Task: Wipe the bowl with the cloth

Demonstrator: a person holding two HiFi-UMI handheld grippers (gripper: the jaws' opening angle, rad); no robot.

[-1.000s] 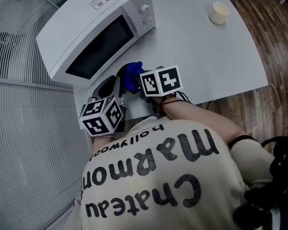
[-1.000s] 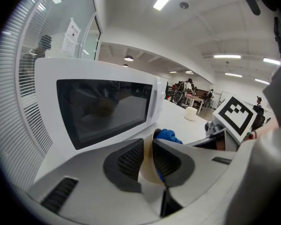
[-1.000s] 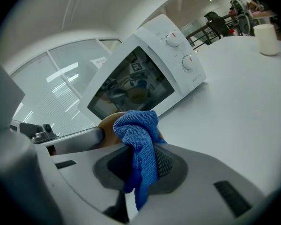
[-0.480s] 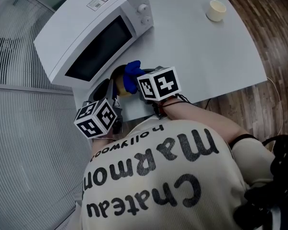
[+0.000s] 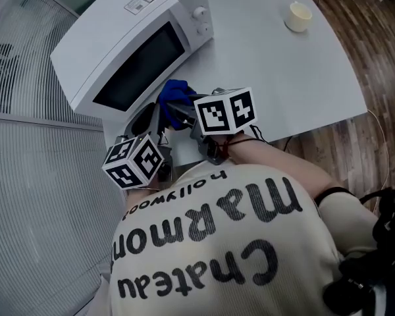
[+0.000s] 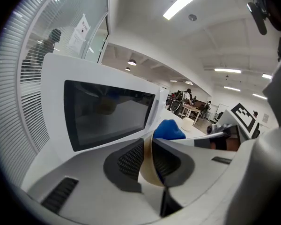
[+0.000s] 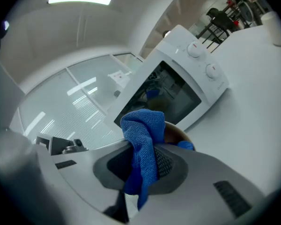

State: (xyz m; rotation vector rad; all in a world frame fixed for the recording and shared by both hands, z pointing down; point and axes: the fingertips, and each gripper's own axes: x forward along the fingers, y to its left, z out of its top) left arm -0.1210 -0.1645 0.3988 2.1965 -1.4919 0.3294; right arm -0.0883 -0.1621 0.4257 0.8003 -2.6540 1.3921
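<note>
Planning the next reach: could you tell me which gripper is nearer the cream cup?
Right. In the head view the right gripper, holding the cloth, is lower-left of the cup; the left gripper, jaws just tightened on the bowl, sits farther left and lower.

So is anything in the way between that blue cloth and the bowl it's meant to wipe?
Nothing visible is. The right claw grips the blue cloth right at the mouth of the bowl, while the left claw, its jaws just closed a little tighter, pinches the bowl's rim. The microwave stands behind them, not between.
</note>
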